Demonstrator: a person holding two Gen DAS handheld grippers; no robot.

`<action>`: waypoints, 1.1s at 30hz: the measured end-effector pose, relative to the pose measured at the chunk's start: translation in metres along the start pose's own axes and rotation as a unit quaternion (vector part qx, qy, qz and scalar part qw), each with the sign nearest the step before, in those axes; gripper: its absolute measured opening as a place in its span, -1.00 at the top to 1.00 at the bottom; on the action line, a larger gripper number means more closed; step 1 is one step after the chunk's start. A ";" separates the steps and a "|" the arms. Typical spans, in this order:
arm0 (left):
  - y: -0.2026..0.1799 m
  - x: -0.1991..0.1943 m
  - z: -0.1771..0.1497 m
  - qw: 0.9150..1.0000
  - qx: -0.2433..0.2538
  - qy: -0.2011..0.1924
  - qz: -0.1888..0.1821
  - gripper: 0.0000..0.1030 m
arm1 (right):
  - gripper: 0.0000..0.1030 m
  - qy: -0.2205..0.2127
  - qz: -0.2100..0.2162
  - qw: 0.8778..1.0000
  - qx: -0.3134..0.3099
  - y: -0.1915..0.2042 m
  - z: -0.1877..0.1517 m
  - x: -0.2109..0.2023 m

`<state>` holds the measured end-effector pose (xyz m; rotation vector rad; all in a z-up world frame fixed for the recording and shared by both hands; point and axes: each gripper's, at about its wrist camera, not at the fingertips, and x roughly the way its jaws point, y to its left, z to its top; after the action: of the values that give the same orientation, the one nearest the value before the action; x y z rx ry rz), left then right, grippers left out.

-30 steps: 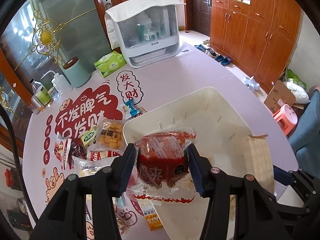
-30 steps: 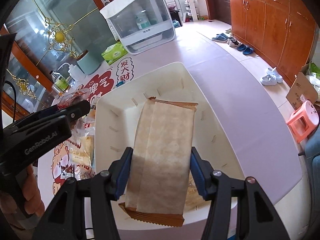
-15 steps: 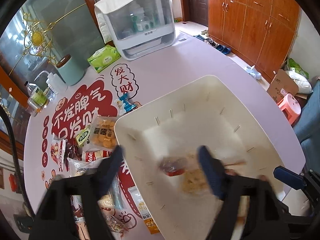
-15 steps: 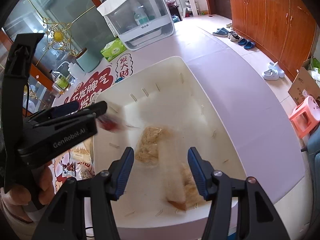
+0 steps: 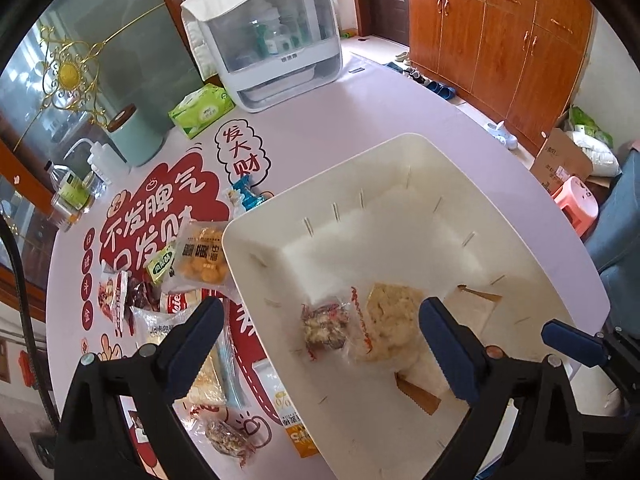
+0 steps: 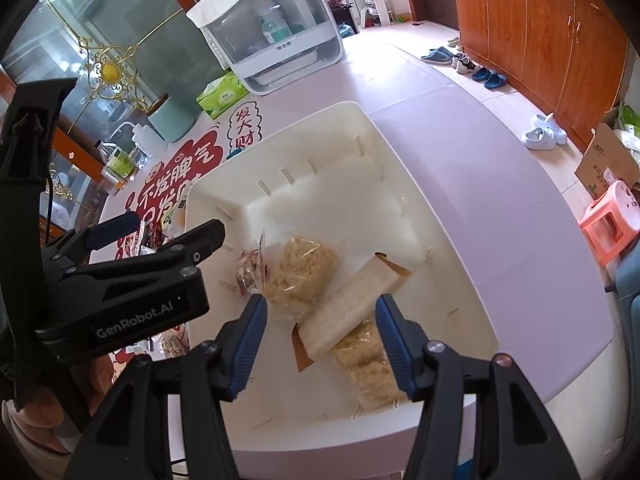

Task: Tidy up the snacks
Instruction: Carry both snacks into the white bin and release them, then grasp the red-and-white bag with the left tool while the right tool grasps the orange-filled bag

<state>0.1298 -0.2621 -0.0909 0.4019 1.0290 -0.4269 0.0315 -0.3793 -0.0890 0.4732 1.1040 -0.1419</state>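
Two hand-held grippers hover over a large white bin (image 5: 256, 256) that sits on a pale pink table (image 5: 360, 104). The left gripper (image 5: 320, 344) is spread wide with nothing between its blue-padded fingers (image 5: 448, 352); it hangs above the near-left part of the bin. The right gripper (image 6: 320, 344) is also parted and empty, positioned above the bin's near edge. Inside the bin lie several snacks. A small clear packet with red print (image 5: 326, 326) rests toward the left. Just beside it, to the right, sits a clear bag of pale crumbly cake (image 5: 390, 320). A long tan paper-wrapped bar (image 6: 352, 308) lies diagonally across the floor of the bin, its lower end overlapping another clear pack of pale cake (image 6: 376, 372) near the front wall. In the left wrist view, more snacks remain on the table to the left of the bin, on a red-and-white cartoon mat (image 5: 132, 232): a clear bag of orange puffs (image 5: 200, 260), a small green packet (image 5: 160, 266), a red-printed packet (image 5: 114, 296), a blue wrapper (image 5: 246, 198) near the bin's far-left corner, and a nut-filled packet (image 5: 228, 440) near the bottom. Farther back on the table stand a white appliance with a clear hood (image 5: 272, 36), a green tissue pack (image 5: 202, 110), a mint-green canister (image 5: 134, 134) and a white squeeze bottle (image 5: 100, 160). Wooden cabinets (image 5: 500, 32) line the room behind.
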 end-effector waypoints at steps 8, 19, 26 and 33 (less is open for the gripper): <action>0.002 -0.010 -0.008 1.000 -0.003 -0.006 -0.006 -0.90 | -0.12 0.003 0.004 1.000 -0.005 0.005 -0.005 -0.001; 0.006 -0.032 -0.024 1.000 -0.006 -0.022 -0.007 -0.90 | -0.12 0.003 0.006 1.000 -0.019 0.020 -0.013 -0.005; 0.027 -0.047 -0.036 0.999 -0.020 -0.036 0.000 -0.90 | -0.12 0.000 0.009 0.999 -0.033 0.036 -0.016 -0.008; 0.059 -0.065 -0.047 0.997 -0.039 -0.058 0.026 -0.90 | -0.12 -0.001 0.018 0.998 -0.063 0.066 -0.014 -0.005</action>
<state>0.0975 -0.1786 -0.0483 0.3292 0.9168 -0.3585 0.0400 -0.3147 -0.0699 0.3790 1.0952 -0.0406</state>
